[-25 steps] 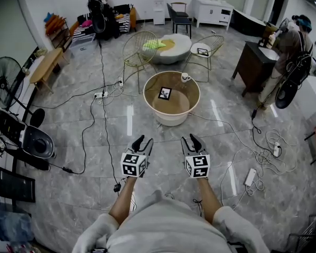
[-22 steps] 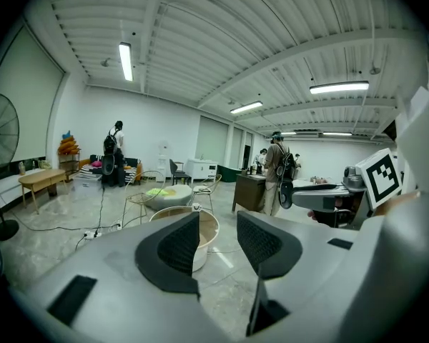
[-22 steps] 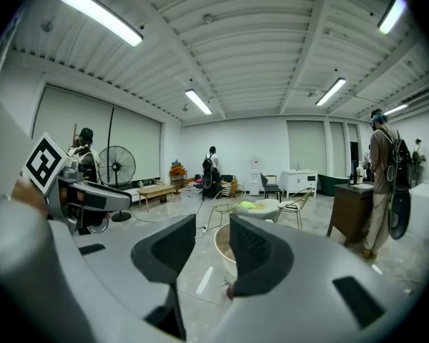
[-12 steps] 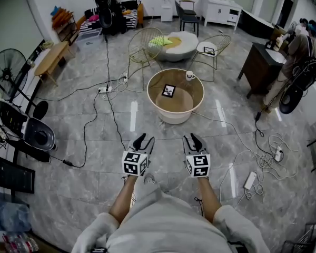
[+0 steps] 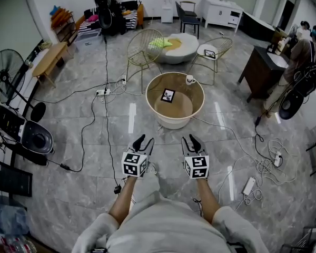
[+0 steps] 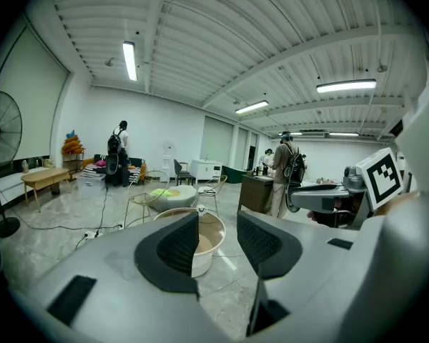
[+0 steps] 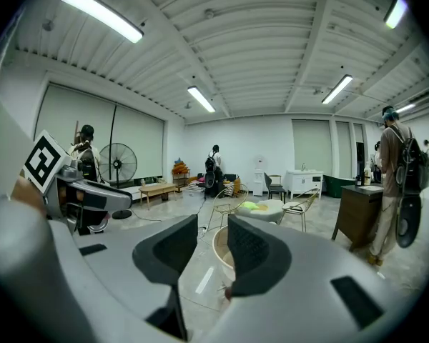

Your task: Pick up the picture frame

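The picture frame [image 5: 167, 95], small with a dark border, lies on the round tub-like table [image 5: 198, 93] a few steps ahead on the floor. A white mug [image 5: 189, 79] stands on the table's far rim. My left gripper [image 5: 142, 140] and right gripper [image 5: 189, 139] hover side by side in front of my body, well short of the table. Both are open with nothing between the pads. In the left gripper view the table [image 6: 214, 225] shows between the jaws of the left gripper [image 6: 218, 240]. The right gripper [image 7: 213, 243] points at the table [image 7: 219, 249] too.
Cables and power strips [image 5: 101, 93] trail over the grey tiled floor. Two wire chairs [image 5: 142, 49] stand behind the table, one bearing a second frame [image 5: 209, 52]. A dark cabinet [image 5: 259, 69] and a person with a backpack [image 5: 301, 62] are at the right, a fan [image 5: 5, 70] at the left.
The head view has shifted slightly as I stepped forward, and the table stays ahead. Both grippers keep the same open pose side by side.
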Motion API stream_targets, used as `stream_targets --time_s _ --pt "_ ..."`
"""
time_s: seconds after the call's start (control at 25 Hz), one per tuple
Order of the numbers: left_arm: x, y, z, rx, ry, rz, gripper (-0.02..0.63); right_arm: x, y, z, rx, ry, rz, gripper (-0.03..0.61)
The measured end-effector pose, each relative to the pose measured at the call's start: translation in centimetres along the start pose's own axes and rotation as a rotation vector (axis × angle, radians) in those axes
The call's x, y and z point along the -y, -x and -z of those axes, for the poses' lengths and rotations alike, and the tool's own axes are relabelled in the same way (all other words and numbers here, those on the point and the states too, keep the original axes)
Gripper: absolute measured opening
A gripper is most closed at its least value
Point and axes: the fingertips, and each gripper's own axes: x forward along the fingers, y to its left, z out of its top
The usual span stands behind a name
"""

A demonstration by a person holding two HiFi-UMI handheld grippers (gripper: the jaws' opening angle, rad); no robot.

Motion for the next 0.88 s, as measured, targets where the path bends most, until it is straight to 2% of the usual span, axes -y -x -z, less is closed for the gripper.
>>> stream_targets --time_s 0.32,0.88 --pt "-3.3 -6.2 -2.1 0.002 0.011 0.027 0.160 2.8 -6.0 -1.6 -0.013 0.007 0.024 0.132" --pt "-12.7 -16.7 -8.1 0.001 0.007 0.081 0.158 5.8 -19.1 -7.1 -0.012 0.005 0.080 0.130"
